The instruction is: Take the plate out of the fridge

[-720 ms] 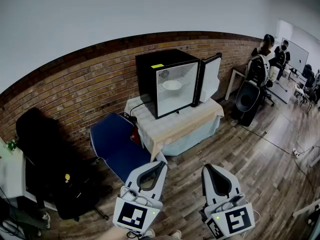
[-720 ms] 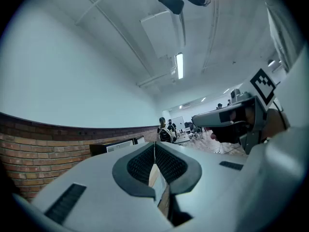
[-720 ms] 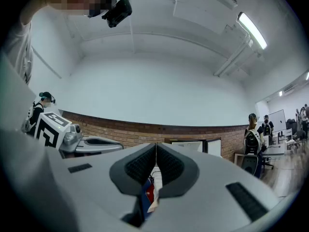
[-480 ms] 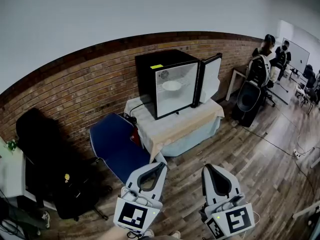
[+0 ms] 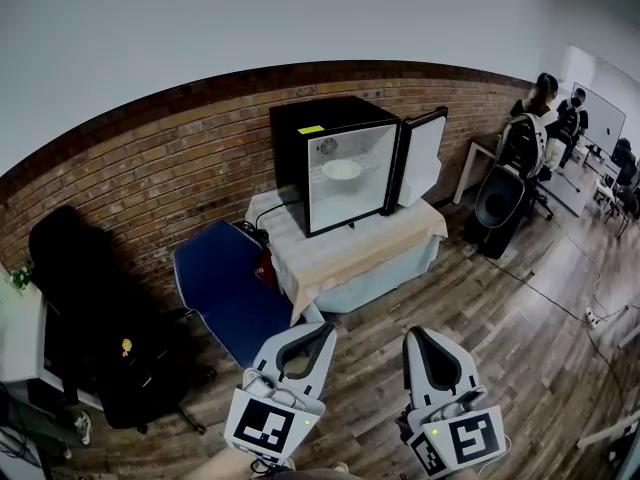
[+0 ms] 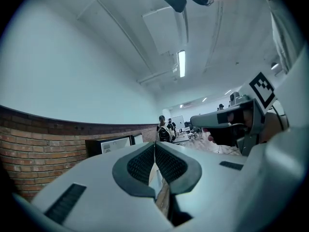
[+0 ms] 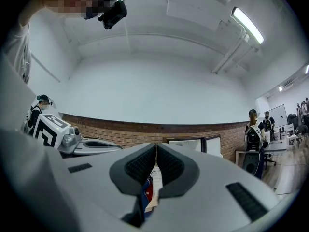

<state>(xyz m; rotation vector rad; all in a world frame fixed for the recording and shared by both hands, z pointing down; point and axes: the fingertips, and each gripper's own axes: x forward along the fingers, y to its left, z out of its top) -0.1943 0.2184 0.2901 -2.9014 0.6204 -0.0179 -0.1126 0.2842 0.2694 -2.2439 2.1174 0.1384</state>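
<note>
Left gripper view shows our left gripper (image 6: 155,145) with its jaws pressed together on nothing, and our right gripper (image 7: 156,145) is likewise closed and empty. Little has changed in the last moment: both hang low, well apart from the fridge (image 5: 335,163), and only our view has drifted slightly. The door (image 5: 420,158) stands open with the plate (image 5: 341,169) on the shelf inside, so we judge the approach has barely begun.

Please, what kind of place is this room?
Probably a shared office or lab workroom: people gather at the far right, a black office chair stands by the brick wall, and a small fridge sits on a cloth-covered table.
</note>
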